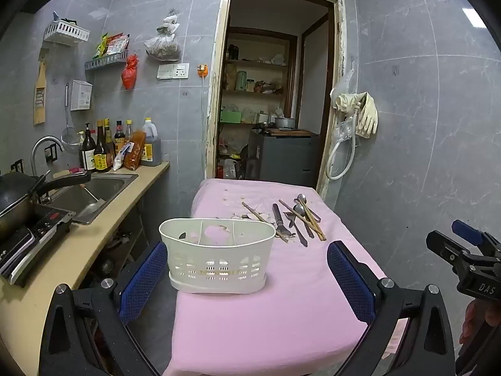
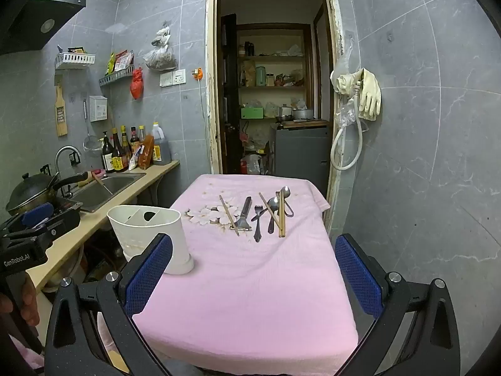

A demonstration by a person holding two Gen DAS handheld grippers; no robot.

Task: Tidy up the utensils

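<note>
Lying loose on the pink-covered bench (image 2: 250, 282) beyond the white caddy (image 1: 216, 260), whose visible compartments look empty, are the utensils (image 2: 266, 213); left gripper (image 1: 247, 285) and right gripper (image 2: 253, 279) fingers spread wide, holding nothing.

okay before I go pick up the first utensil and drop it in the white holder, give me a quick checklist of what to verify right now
1. Left gripper open and empty: ok, blue pads wide apart, nothing between them.
2. Right gripper open and empty: ok, same.
3. White slotted plastic utensil holder upright on the pink cloth-covered table: ok.
4. Holder compartments free: cannot tell fully; the middle one looks empty, but a dark shape shows in the left one.
5. Utensils reachable singly: not ok for all. The lone wooden chopstick and the metal peeler lie apart; the metal spoons and the other chopsticks overlap.
6. Clear path over the cloth to the utensils: ok.
</note>
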